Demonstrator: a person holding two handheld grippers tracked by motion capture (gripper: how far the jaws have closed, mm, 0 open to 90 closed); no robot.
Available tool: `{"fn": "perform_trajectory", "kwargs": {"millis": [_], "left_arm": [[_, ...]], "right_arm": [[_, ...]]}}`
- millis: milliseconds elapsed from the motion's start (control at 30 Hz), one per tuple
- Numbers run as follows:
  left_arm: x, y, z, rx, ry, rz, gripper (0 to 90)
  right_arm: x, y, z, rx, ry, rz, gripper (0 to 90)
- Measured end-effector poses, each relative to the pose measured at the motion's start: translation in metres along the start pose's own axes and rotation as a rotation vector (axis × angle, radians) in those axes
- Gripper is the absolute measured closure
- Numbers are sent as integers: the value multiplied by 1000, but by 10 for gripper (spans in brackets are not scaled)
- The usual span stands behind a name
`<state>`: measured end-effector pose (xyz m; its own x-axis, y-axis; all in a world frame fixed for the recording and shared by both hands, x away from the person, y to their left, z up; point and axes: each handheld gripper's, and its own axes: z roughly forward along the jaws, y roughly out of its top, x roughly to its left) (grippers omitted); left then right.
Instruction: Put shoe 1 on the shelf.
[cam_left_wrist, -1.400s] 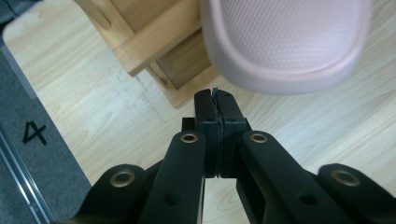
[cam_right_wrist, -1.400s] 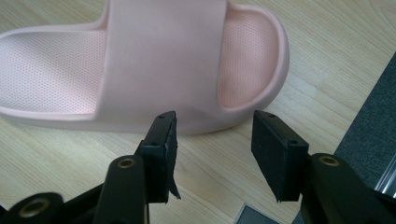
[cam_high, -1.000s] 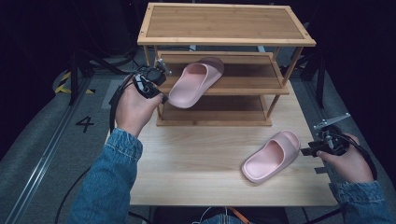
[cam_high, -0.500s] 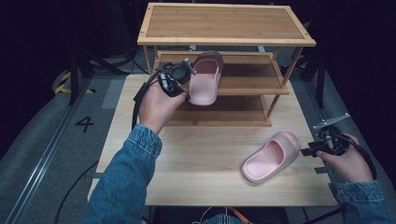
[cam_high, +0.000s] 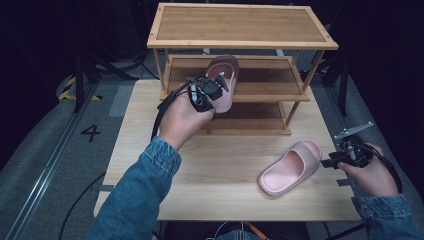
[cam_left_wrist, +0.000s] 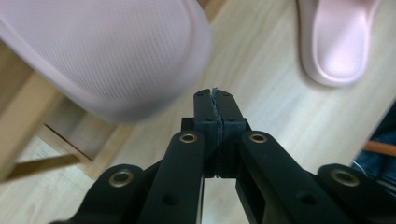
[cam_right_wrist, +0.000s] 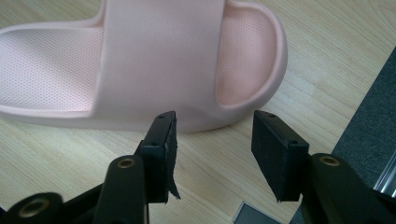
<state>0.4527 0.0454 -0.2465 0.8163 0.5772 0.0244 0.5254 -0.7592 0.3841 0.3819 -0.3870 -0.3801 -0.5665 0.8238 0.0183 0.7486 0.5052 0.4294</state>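
- My left gripper (cam_high: 216, 89) is up at the front edge of the middle shelf of the three-tier bamboo shoe rack (cam_high: 240, 30); jaws pressed flat together, pads meeting, nothing between them in the left gripper view (cam_left_wrist: 218, 108).
- The pink foam slide sandal on the rack (cam_high: 224, 80) sits just beside that gripper, one end on the middle shelf, the other sticking out past the shelf's front edge. In the left gripper view its textured sole (cam_left_wrist: 98, 51) hangs above and left of my jaw tips, apart from them.
- My right gripper (cam_high: 334, 161) is at the right edge of the light wooden table (cam_high: 150, 130); jaws wide open, holding nothing (cam_right_wrist: 212, 135).
- The second pink foam slide sandal (cam_high: 290, 167) lies flat on the table, upright, angled, its strap end toward my right gripper. In the right gripper view its strap end (cam_right_wrist: 154, 60) is just ahead of my open pads, not between them.
- Open table in front of the rack and left of the second sandal; room tight on the right, where the table edge drops to grey floor (cam_right_wrist: 373, 121).
- Sandals: matte pink, wide strap, dimpled footbed.
- Surroundings dark; grey floor with a painted "4" (cam_high: 91, 132) left of the table.
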Motion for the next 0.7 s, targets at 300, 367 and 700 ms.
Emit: {"fn": "perform_trajectory", "kwargs": {"millis": [300, 367, 700], "left_arm": [[7, 27, 12, -14, 4, 10, 894], [11, 33, 15, -18, 0, 1, 893], [31, 43, 22, -53, -75, -58, 864]], "right_arm": [[-5, -11, -1, 4, -4, 26, 517], [-5, -14, -2, 0, -8, 28, 517], [-7, -22, -6, 0, -9, 50, 517]]}}
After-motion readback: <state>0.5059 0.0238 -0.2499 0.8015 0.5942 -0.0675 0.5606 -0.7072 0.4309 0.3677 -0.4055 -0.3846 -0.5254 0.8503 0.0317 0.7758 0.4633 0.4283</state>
